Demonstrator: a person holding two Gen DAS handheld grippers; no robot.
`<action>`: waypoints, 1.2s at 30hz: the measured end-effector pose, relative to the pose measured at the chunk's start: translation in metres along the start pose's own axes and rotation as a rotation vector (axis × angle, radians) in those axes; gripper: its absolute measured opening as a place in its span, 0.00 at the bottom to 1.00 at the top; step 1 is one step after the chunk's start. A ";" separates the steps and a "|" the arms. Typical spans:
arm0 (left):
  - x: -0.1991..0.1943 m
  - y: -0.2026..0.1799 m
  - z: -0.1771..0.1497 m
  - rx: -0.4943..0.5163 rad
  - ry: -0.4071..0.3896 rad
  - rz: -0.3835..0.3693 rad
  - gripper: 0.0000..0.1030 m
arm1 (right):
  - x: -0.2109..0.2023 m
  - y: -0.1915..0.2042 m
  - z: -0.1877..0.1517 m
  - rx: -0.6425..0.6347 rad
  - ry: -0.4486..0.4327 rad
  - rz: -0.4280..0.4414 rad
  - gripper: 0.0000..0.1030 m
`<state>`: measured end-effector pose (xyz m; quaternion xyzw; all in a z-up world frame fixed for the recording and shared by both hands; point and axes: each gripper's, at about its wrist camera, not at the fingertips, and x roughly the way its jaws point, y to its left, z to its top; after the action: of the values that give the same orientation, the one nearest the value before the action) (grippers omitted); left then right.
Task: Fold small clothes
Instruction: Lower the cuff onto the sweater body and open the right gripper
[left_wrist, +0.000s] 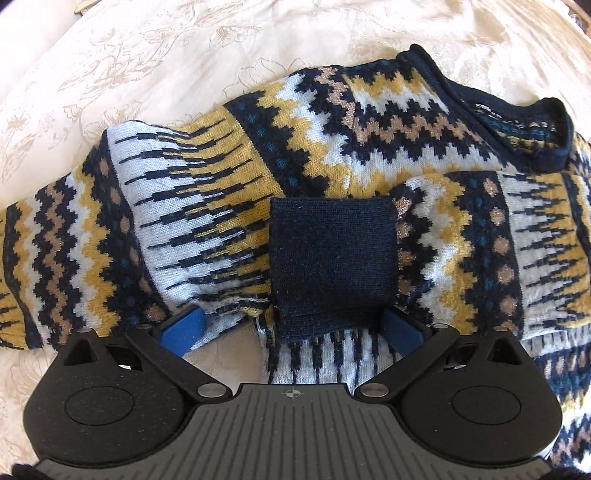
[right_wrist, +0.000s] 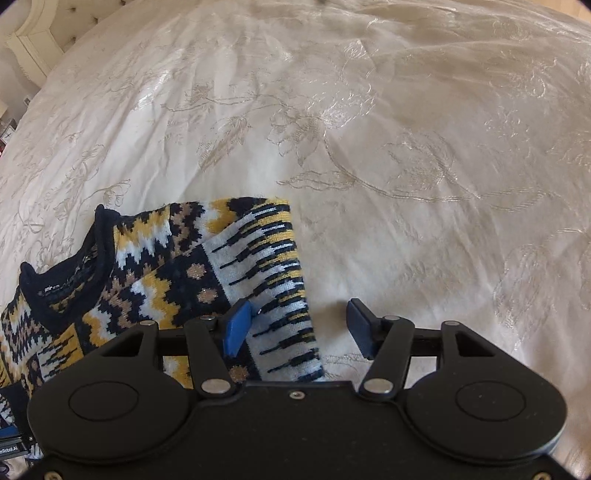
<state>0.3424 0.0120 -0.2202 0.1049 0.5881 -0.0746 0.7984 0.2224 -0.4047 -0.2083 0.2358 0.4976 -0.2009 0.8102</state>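
Sweater (left_wrist: 332, 155) flat on bedspread (right_wrist: 406, 129), sleeves folded across body, navy cuff (left_wrist: 332, 266) on top. Left gripper (left_wrist: 291, 328) spread wide astride cuff, pads apparently clear. Right gripper (right_wrist: 299, 328) half open over sweater edge, holding nothing.

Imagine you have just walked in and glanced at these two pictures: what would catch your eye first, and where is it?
The patterned knit sweater in navy, mustard and white stands out at once, spread on the pale embroidered bedspread. In the left wrist view its plain navy cuff lies folded across the middle, between the wide-open fingers of the left gripper. In the right wrist view the right gripper hangs open over the sweater's folded edge.
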 end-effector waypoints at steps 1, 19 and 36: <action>0.002 -0.001 0.001 0.000 -0.006 -0.004 1.00 | 0.002 0.001 0.001 -0.006 0.003 -0.019 0.57; -0.015 0.002 -0.029 0.005 -0.110 -0.059 1.00 | -0.069 -0.005 -0.043 -0.017 -0.116 -0.031 0.91; -0.121 -0.026 -0.124 0.063 -0.179 -0.129 0.99 | -0.138 0.029 -0.148 -0.167 -0.098 0.155 0.99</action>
<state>0.1858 0.0183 -0.1420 0.0848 0.5176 -0.1531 0.8376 0.0743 -0.2824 -0.1367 0.1950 0.4527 -0.1067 0.8635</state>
